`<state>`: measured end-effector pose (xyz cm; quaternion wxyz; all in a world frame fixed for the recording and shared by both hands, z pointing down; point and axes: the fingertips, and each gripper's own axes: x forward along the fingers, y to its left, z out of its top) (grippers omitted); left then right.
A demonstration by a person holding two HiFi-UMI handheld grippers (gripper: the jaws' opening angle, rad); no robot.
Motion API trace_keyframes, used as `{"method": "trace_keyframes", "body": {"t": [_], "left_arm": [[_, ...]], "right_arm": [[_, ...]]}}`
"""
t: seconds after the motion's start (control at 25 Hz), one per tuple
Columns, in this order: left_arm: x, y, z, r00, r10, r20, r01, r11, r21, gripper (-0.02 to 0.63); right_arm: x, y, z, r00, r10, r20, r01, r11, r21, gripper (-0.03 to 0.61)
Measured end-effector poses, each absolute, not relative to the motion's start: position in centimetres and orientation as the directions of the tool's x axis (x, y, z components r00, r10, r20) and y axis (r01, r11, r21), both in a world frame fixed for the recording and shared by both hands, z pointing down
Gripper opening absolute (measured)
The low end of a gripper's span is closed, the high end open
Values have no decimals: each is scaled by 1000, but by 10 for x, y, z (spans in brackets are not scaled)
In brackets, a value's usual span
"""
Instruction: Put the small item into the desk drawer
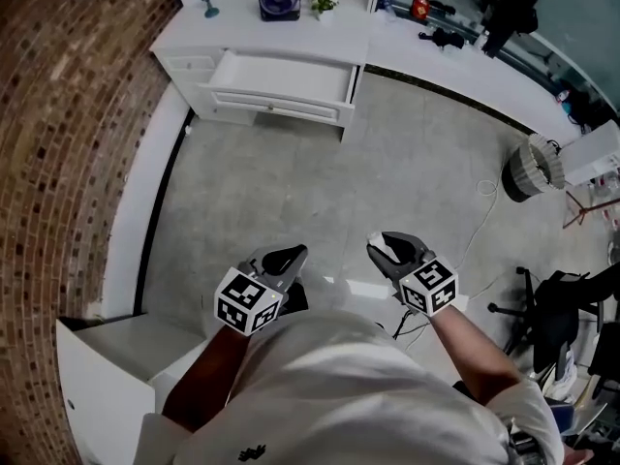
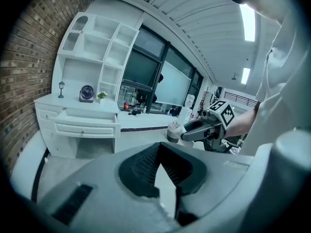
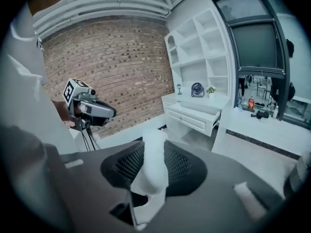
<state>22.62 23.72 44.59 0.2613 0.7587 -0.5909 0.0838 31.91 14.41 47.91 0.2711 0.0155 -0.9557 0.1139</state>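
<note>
Small white item (image 3: 154,166) clamped in right tool (image 1: 389,248), left tool (image 1: 289,258) closed empty, both tilted downward

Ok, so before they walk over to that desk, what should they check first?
1. Small white item clamped in right gripper: ok.
2. Drawer pulled open: ok.
3. Floor towards the desk shows no obstacle: ok.
4. Drawer within reach: not ok, the desk stands far off.
5. Left gripper empty, jaws together: ok.
6. Free room inside drawer: cannot tell from here.
</note>
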Motion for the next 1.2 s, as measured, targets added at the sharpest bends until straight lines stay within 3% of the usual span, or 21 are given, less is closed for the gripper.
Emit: {"method": "trace_keyframes", "body": {"t": [0.44, 0.8, 1.2], "left_arm": [[86, 201, 443, 303, -852, 428, -939, -190, 286, 6], [29, 162, 451, 292, -853, 433, -935, -158, 318, 6], [-52, 71, 445, 230, -857, 461, -948, -91, 304, 6]], "right_arm": [[161, 62, 467, -853, -32, 521, -146, 973, -179, 138], [79, -1, 475, -838, -17, 546, -134, 975, -175, 137], [-24, -126, 512, -837, -14, 547, -207, 933, -293, 137]]}}
